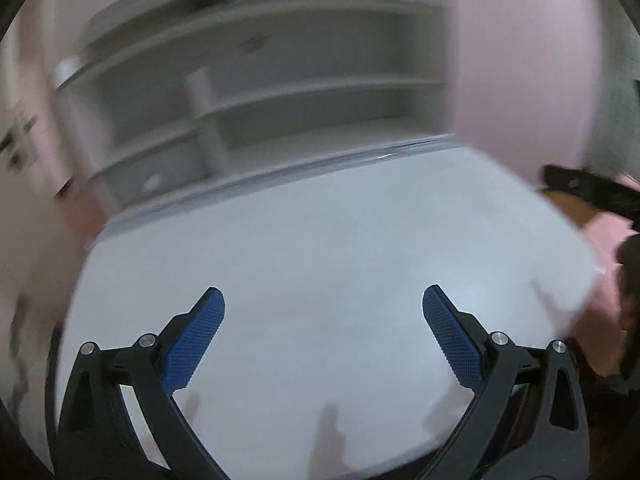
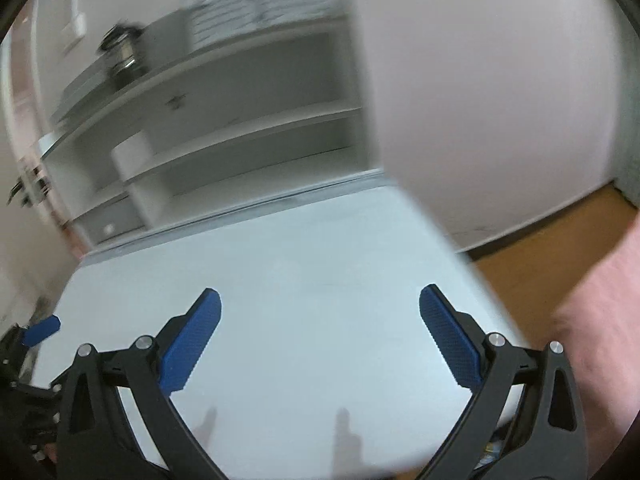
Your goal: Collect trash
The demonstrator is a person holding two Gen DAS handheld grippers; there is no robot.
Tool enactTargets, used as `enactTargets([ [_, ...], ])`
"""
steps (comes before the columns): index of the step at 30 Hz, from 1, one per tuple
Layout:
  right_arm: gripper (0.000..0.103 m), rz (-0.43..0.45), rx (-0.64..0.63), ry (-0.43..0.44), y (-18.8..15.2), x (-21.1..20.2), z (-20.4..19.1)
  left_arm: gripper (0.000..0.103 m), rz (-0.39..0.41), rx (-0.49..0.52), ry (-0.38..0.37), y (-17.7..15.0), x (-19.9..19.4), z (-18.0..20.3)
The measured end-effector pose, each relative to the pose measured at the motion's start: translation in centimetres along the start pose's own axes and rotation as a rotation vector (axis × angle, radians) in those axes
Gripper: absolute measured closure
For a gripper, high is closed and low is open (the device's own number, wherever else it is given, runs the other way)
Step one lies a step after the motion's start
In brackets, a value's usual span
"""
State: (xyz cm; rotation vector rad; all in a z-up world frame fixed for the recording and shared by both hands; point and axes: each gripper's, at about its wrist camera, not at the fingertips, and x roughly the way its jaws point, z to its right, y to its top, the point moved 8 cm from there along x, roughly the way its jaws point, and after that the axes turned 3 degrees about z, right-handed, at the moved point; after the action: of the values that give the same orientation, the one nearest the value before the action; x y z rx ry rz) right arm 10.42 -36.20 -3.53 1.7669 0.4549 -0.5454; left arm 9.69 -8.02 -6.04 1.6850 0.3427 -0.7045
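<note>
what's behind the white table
Behind the white table stands a white shelf unit against a pink wall. A white cylinder sits on one shelf. Blur hides the items on top.

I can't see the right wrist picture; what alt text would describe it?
An open right gripper with blue pads hovers over a bare white table, holding nothing. Behind it, blurred, stand a white shelf unit, a pink wall and a wooden floor.

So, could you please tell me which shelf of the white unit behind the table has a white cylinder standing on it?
The lower shelf holds the white cylinder, near its left end; the upper shelf looks bare, though the picture is blurred.
</note>
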Motion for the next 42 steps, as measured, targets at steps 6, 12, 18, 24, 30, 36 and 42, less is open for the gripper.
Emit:
enactTargets([
  [6,0.007,-0.016,-0.083,0.044,-0.5,2.3,-4.5,0.007,-0.008,-0.061,0.118,-1.5,0.0,-6.4],
  [12,0.007,-0.069,-0.195,0.036,-1.7,3.2,-5.7,0.007,0.011,-0.165,0.123,-1.6,-0.8,-8.9],
  [18,0.007,-0.068,-0.226,0.045,-1.6,2.8,-6.5,0.007,0.038,-0.191,0.175,-1.8,-2.3,-9.9],
  [24,0.007,-0.064,-0.247,0.043,-1.8,2.1,-7.1,0.007,0.045,-0.165,0.205,-1.8,-2.5,-9.9],
  [30,0.007,-0.066,-0.247,0.045,-2.1,1.6,-7.4,0.007,0.025,-0.172,0.216,-2.5,-2.7,-10.0],
  [36,0.007,-0.049,-0.256,0.045,-1.7,0.7,-7.6,0.007,0.030,-0.189,0.215,-2.7,-3.3,-10.1],
  [42,0.007,-0.048,-0.240,0.048,-1.4,0.4,-7.1,0.007,0.032,-0.188,0.212,-2.7,-3.5,-9.8],
])
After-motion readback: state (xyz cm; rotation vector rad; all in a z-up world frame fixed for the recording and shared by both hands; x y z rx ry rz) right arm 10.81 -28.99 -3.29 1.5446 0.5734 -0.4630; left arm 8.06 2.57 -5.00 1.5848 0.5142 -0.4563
